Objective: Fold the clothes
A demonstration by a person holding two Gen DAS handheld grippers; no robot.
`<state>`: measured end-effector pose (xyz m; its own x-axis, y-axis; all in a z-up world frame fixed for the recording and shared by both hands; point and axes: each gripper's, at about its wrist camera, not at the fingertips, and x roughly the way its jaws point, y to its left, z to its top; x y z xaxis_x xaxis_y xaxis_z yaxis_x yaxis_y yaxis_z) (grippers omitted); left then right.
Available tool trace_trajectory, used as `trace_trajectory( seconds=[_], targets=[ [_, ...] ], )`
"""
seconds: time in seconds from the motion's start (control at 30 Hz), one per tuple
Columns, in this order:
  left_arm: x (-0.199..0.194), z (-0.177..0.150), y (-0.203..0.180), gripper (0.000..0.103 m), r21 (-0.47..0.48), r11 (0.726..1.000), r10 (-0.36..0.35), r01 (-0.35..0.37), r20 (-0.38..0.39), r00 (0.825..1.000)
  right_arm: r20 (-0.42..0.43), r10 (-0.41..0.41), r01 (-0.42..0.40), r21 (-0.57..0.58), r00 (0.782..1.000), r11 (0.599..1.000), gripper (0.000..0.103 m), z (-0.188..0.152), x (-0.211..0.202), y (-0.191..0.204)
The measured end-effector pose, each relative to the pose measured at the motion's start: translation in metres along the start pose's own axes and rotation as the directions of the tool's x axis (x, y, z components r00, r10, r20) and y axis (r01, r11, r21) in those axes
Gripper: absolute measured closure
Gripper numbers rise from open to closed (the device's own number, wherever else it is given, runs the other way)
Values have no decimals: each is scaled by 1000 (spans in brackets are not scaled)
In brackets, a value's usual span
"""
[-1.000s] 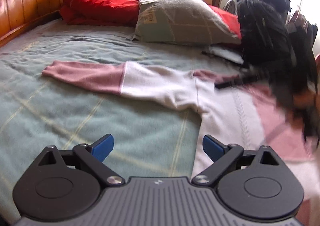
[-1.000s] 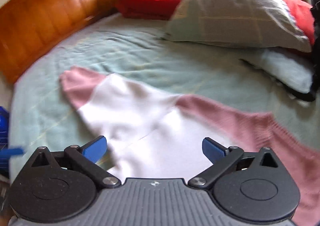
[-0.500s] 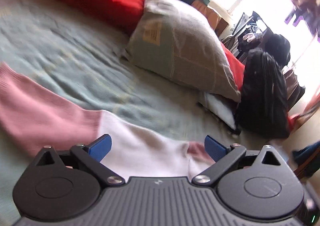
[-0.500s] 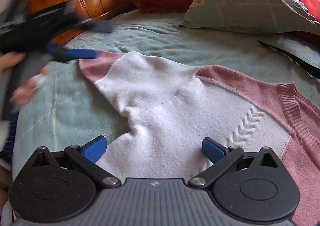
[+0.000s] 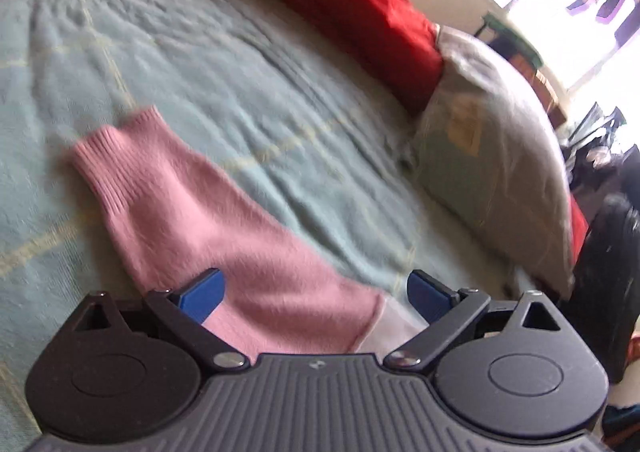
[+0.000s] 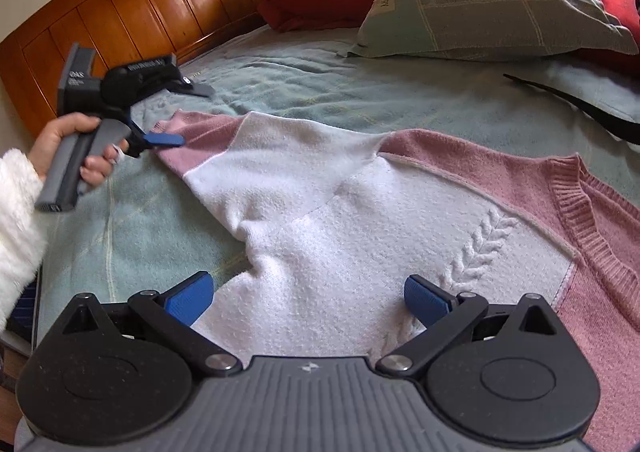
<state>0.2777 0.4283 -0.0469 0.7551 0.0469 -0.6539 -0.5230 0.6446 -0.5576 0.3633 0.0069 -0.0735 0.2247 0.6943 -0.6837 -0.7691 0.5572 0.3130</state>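
With the pink-and-white sweater (image 6: 360, 220) spread flat on the bed (image 6: 312, 88), both the left gripper (image 5: 316, 294) over the left sleeve (image 5: 192, 204) and the right gripper (image 6: 308, 298) near the body are open, so next comes pinching the sleeve and folding it inward.

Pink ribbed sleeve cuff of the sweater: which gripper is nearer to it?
Left. The left gripper hovers at the pink ribbed sleeve cuff, fingers open. The right gripper is open over the white knitted chest panel, far from the cuff.
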Motion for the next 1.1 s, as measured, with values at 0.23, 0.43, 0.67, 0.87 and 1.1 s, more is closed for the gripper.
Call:
trace_trajectory(
  seconds=[0.23,0.43,0.67,0.87,1.1],
  targets=[
    [35,-3,-14,4,31,992,-117,123,-151,982,-2,-13,13,-15,1000,1000,0,-1,0,2],
    [31,21,3,5,38,994,105,-106,19,994,0,-6,6,-5,1000,1000,0,-1,1,0],
    [-1,31,22,5,-39,997,72,-68,88,994,3,-14,14,-15,1000,1000,0,0,0,3],
    [-22,18,41,5,-82,997,16,-12,49,999,7,-15,15,-19,1000,1000,0,0,-2,4],
    [-14,2,83,6,-191,979,-56,68,71,996,9,-16,16,-21,1000,1000,0,0,-2,5]
  ],
)
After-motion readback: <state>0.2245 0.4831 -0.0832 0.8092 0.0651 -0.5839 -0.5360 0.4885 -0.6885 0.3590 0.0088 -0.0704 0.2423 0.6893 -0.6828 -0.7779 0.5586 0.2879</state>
